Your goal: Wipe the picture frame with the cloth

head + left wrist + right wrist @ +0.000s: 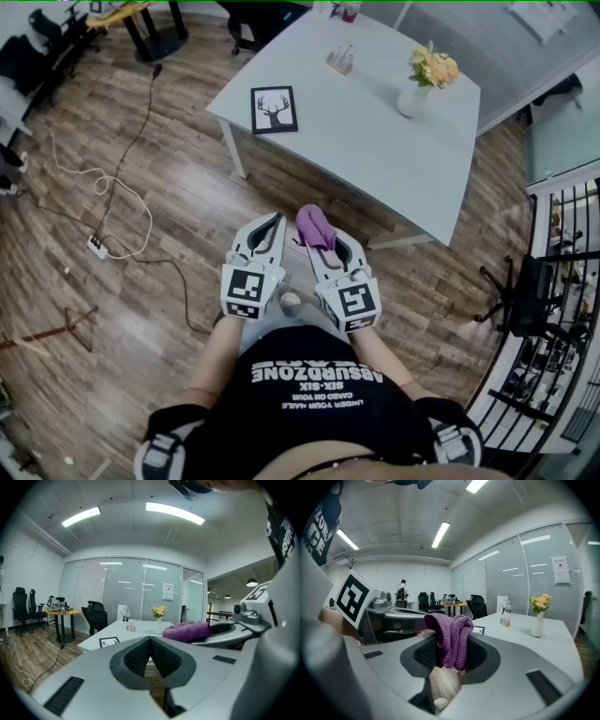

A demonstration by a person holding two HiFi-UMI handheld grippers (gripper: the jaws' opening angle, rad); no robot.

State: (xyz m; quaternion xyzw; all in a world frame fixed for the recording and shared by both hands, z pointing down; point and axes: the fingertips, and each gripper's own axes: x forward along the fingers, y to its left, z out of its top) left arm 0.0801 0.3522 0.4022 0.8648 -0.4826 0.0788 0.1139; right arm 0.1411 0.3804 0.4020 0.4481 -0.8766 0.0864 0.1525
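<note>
Checking containers: one white ceramic vase (412, 99) on the white rectangular table (375, 150) carries a bunch of yellow-orange flowers (433, 67). Counts: one frame, one cloth, one vase, two grippers. Black-bordered picture frame (274, 110), deer-antler print on white, lies flat near the table's corner, well apart from both grippers. Right gripper (323, 246) jaws clamped on the purple knitted cloth (451, 637), which is bunched and draped between them. Left gripper (150, 644) jaws pressed together, nothing between. Both sit over the wood-plank floor (141, 281), short of the table.
</note>
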